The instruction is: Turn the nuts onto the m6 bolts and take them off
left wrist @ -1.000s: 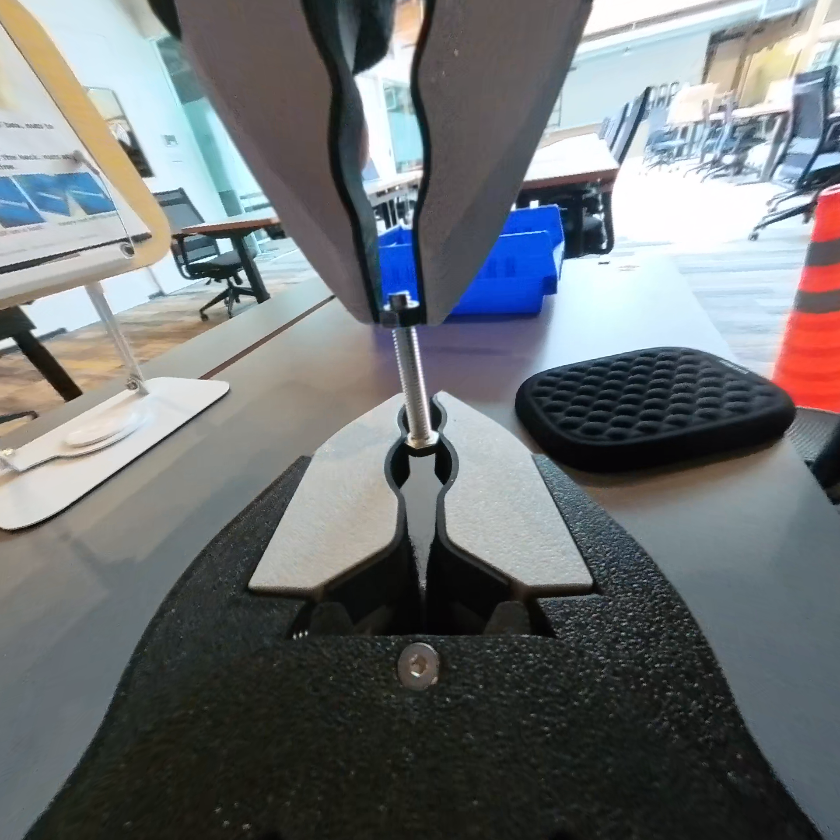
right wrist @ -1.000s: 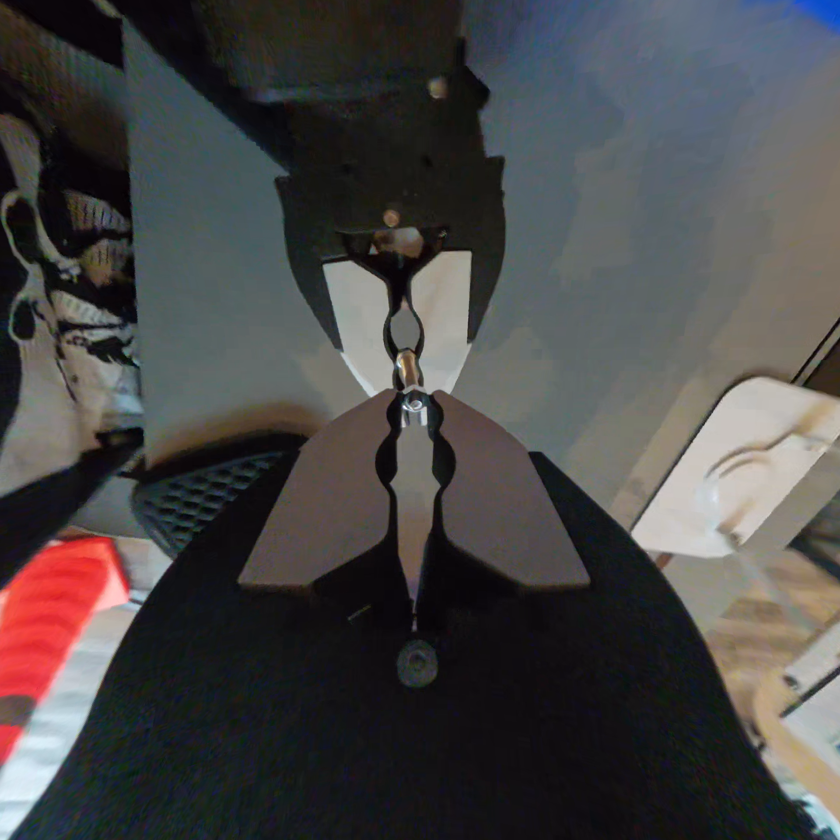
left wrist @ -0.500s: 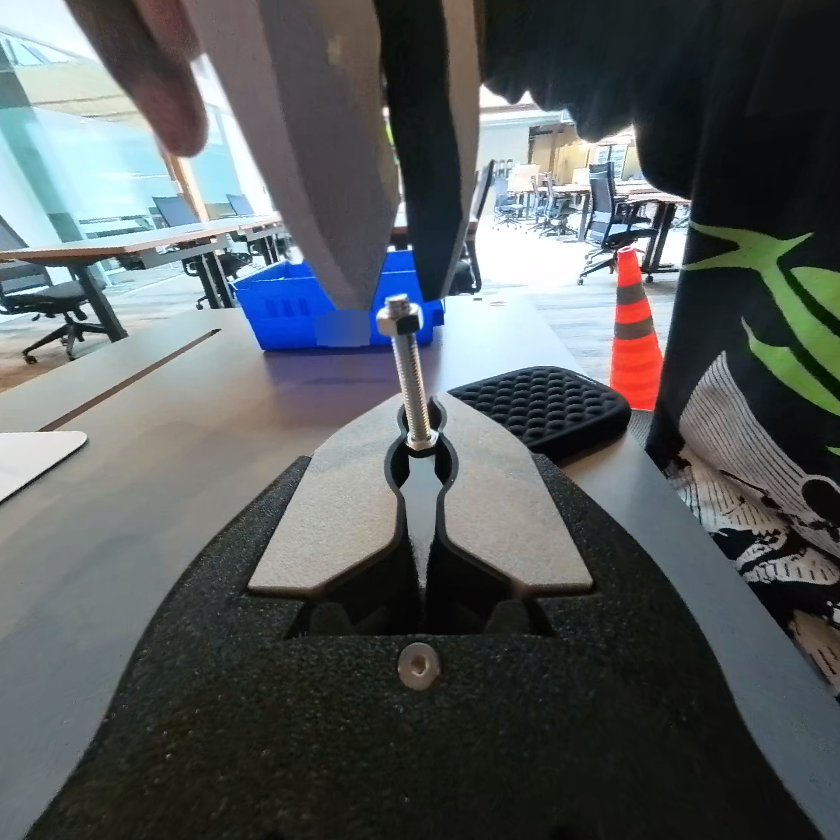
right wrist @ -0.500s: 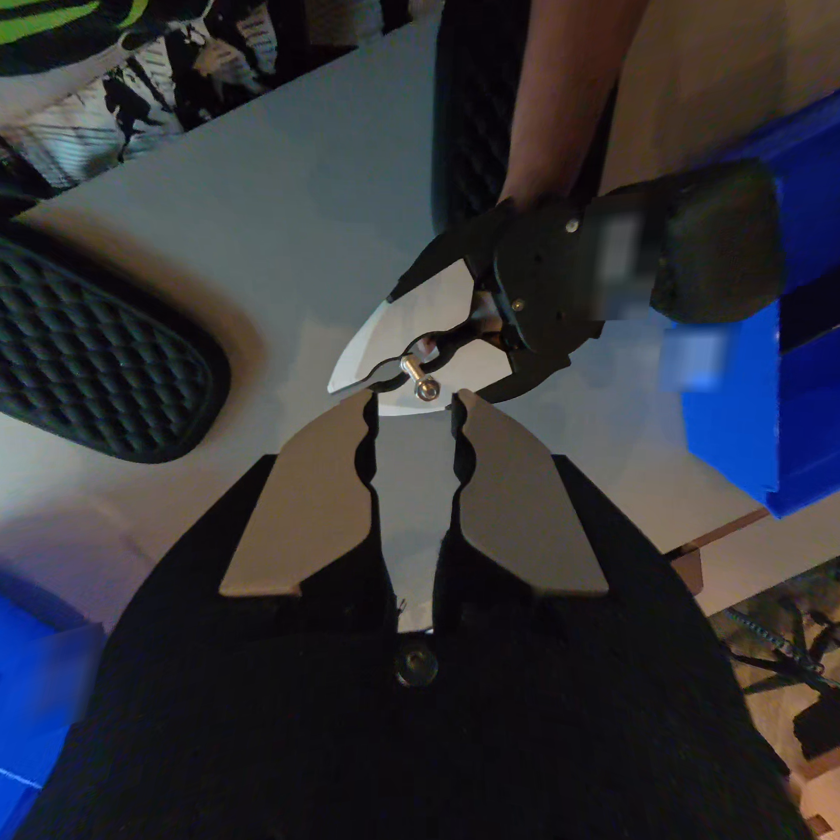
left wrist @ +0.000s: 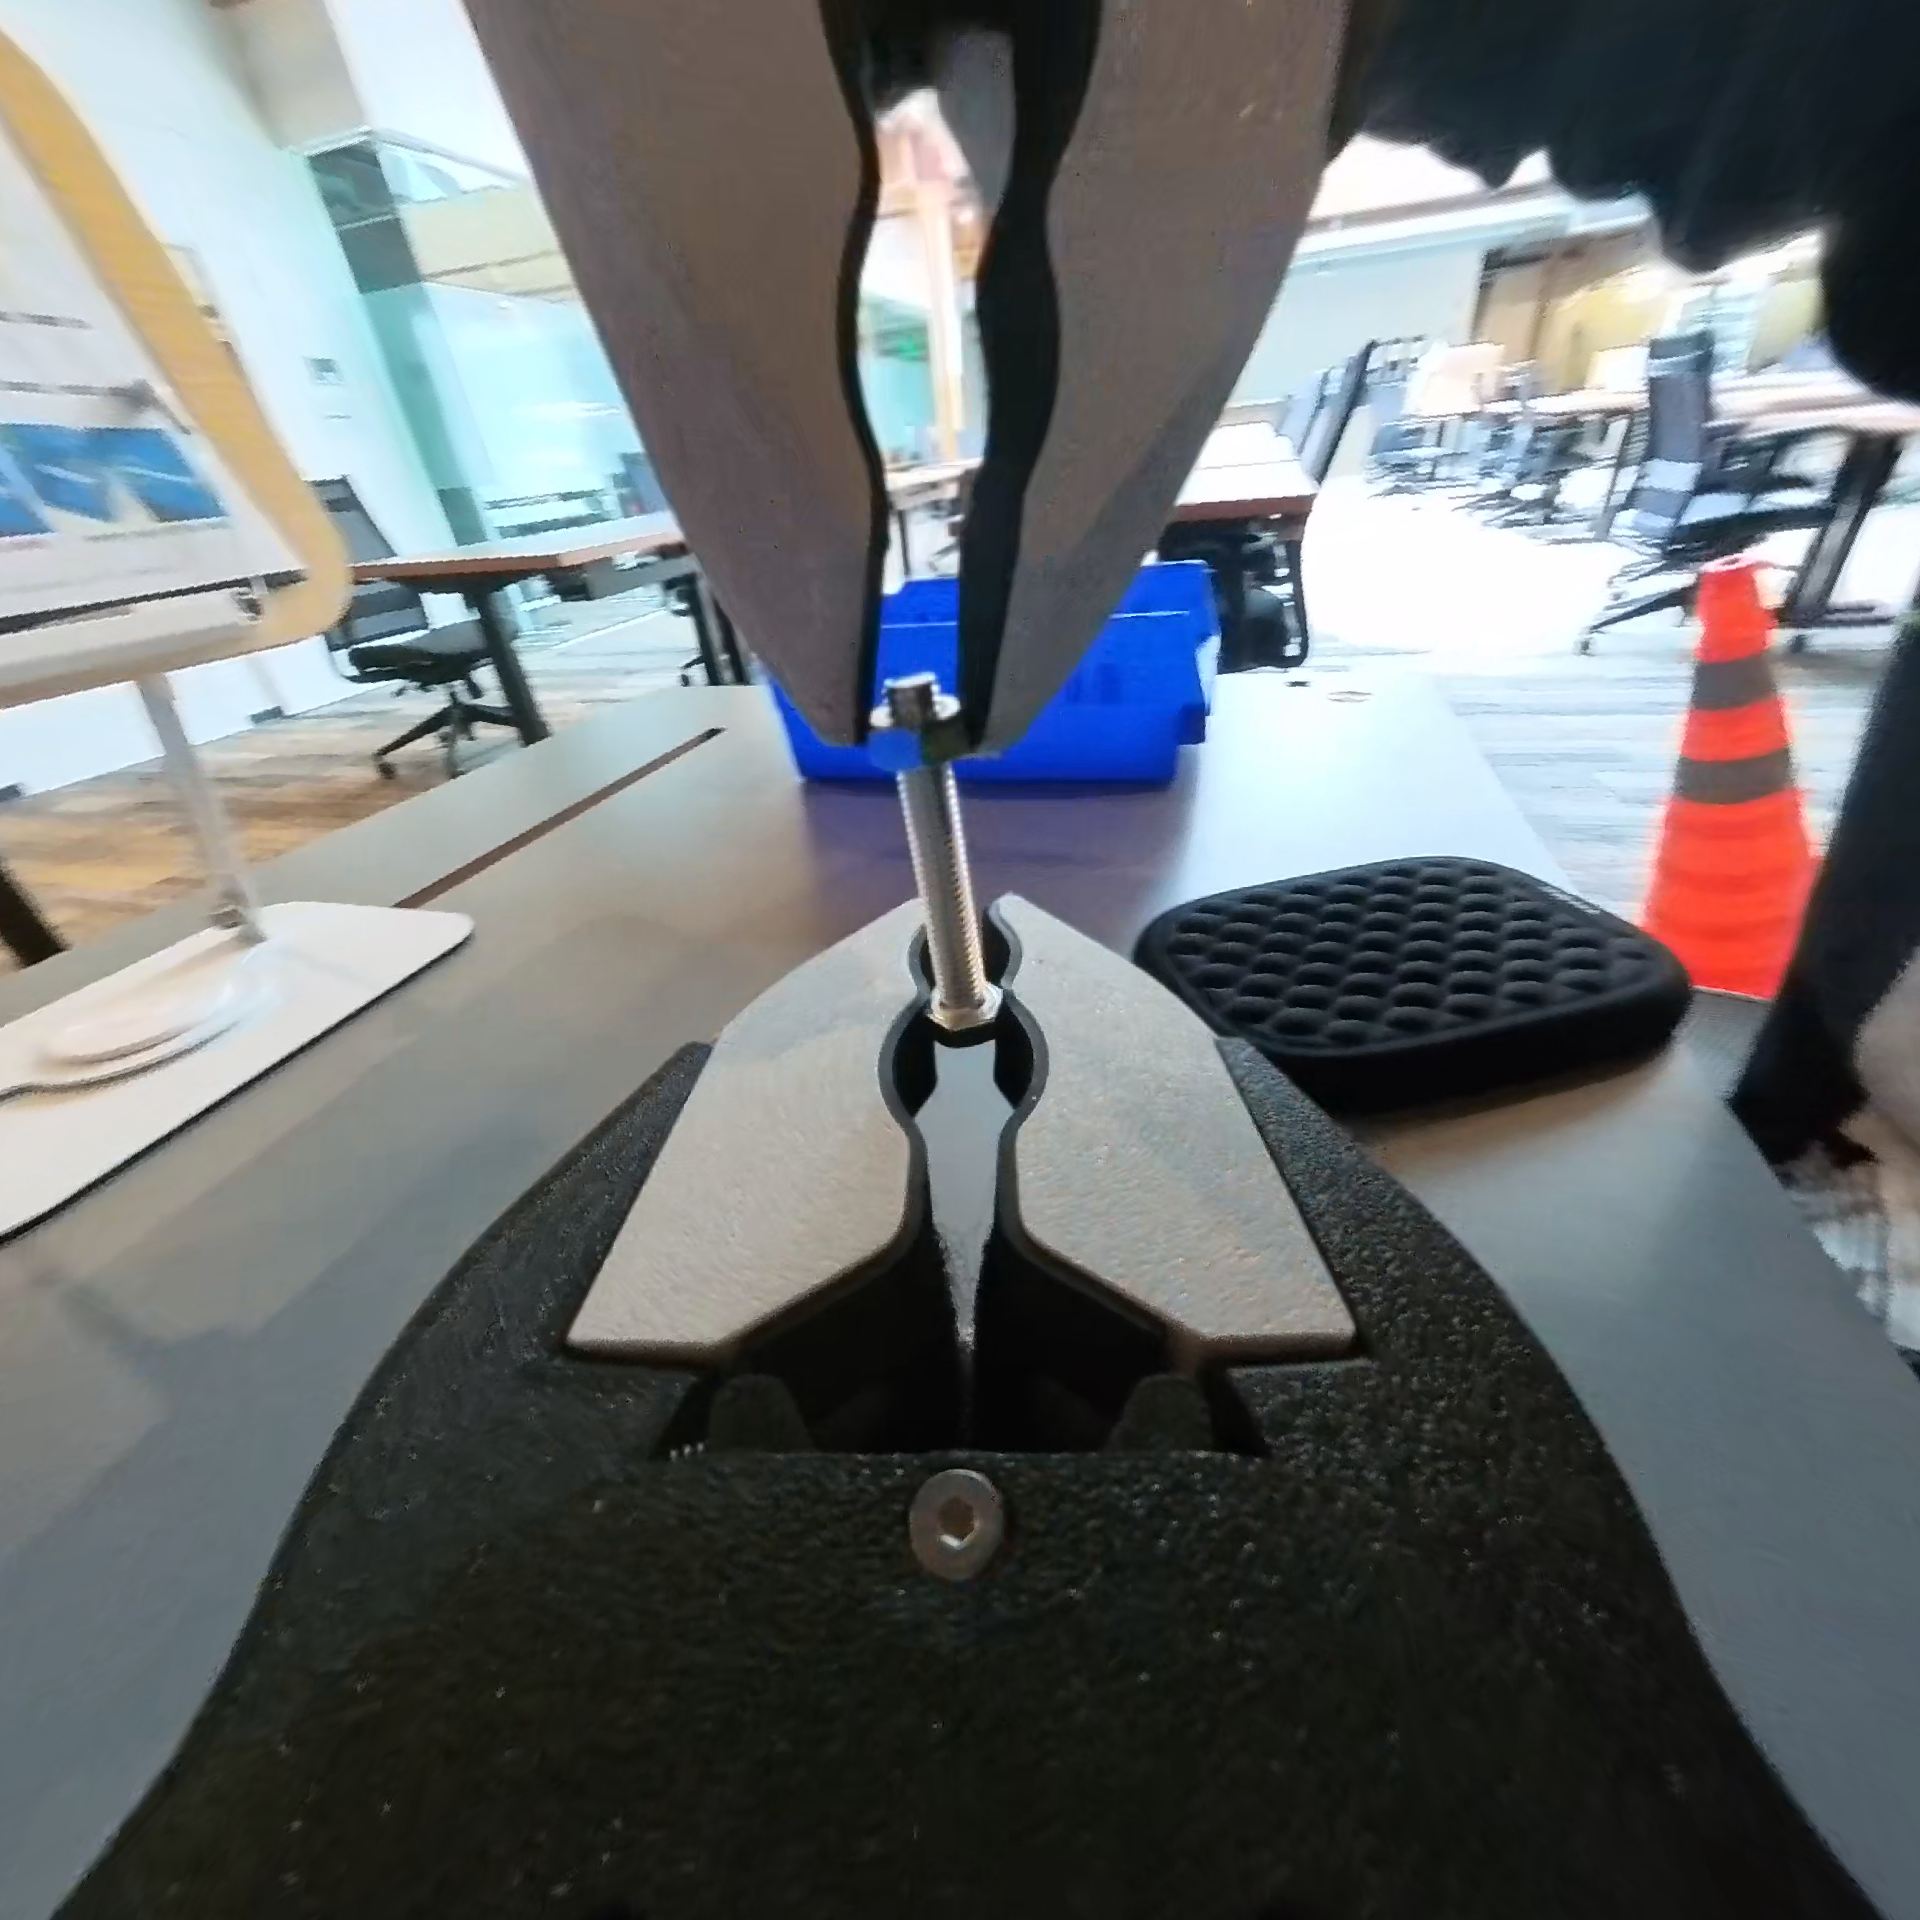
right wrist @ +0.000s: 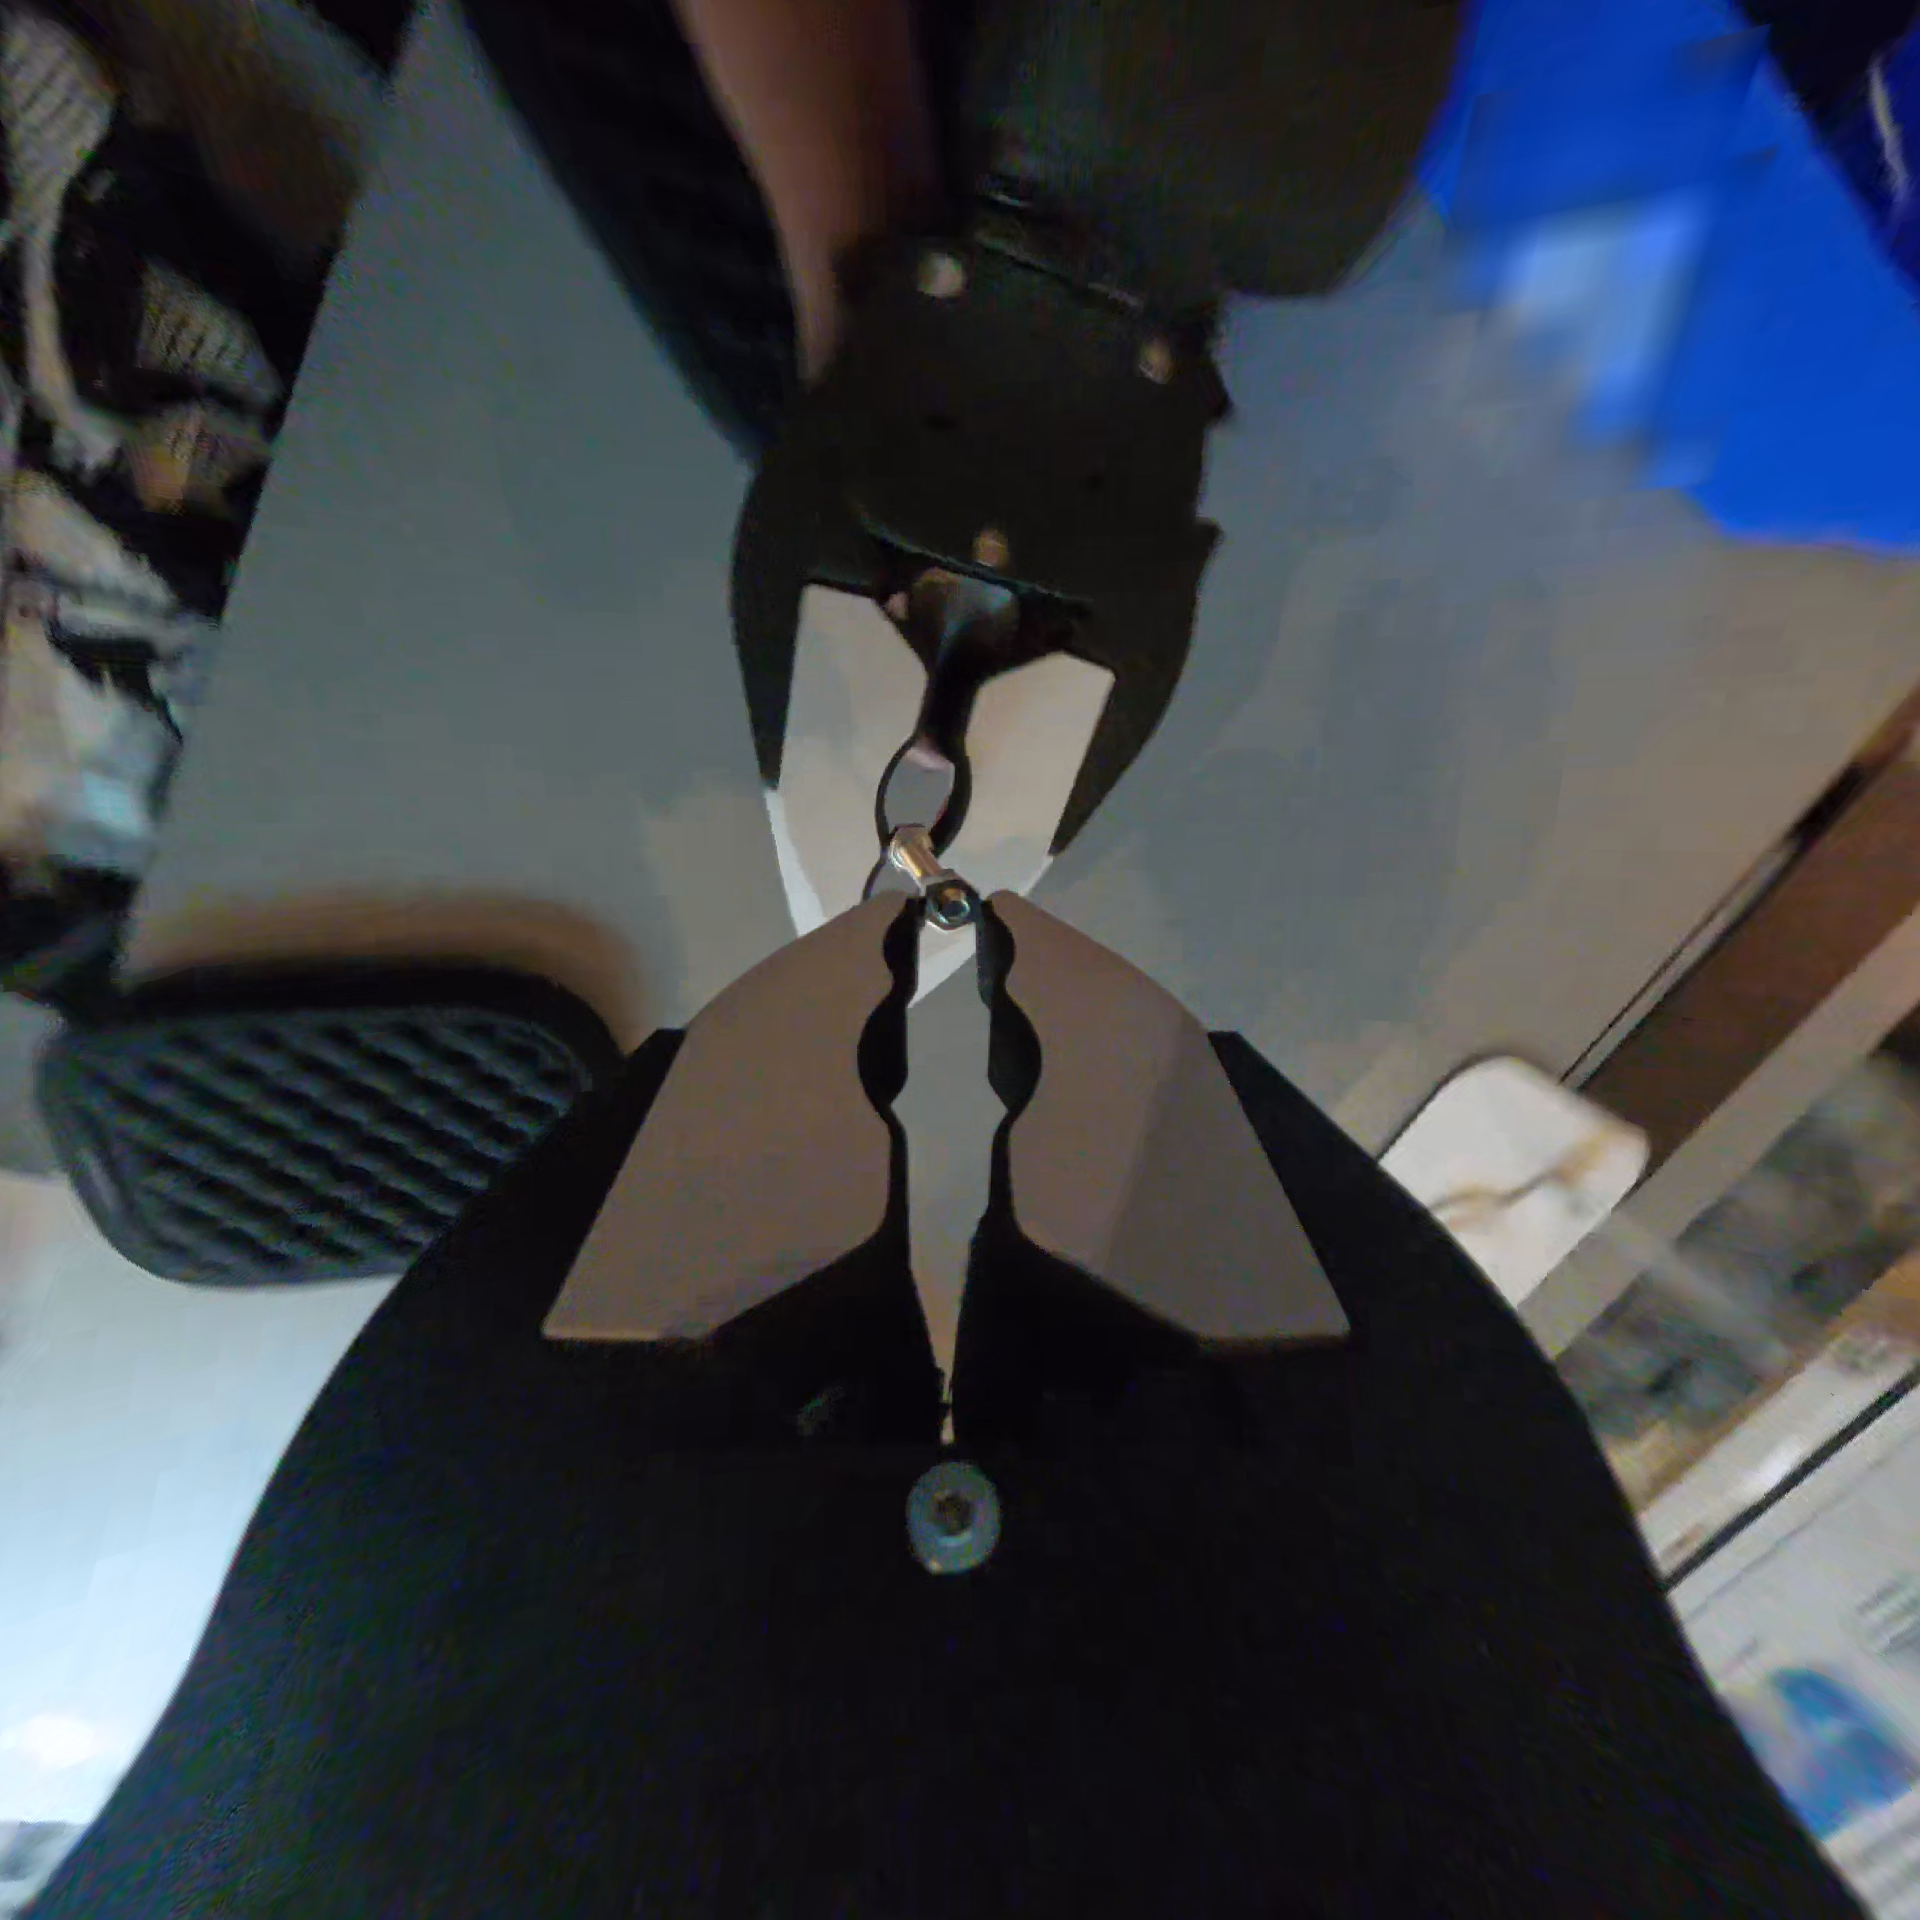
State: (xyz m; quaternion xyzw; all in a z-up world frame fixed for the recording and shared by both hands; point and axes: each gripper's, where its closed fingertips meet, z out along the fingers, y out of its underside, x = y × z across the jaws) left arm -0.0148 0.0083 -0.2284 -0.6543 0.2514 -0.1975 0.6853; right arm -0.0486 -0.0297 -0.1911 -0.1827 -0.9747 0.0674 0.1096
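A silver threaded bolt [left wrist: 940, 883] stands upright above the grey tabletop [left wrist: 644, 914], a silver nut [left wrist: 920, 717] near its upper end, just below the tip. Left to right around it are a white stand base [left wrist: 208, 997], a blue bin [left wrist: 1091, 686] behind, a black honeycomb mat [left wrist: 1403, 966] and an orange cone [left wrist: 1730, 790]; nothing blocks the bolt. The left tongs [left wrist: 961, 997] are nearly shut, pinching the bolt just above its head, while the right tongs [left wrist: 920, 732] reach down from above, narrow, with both tips pressed on the nut.
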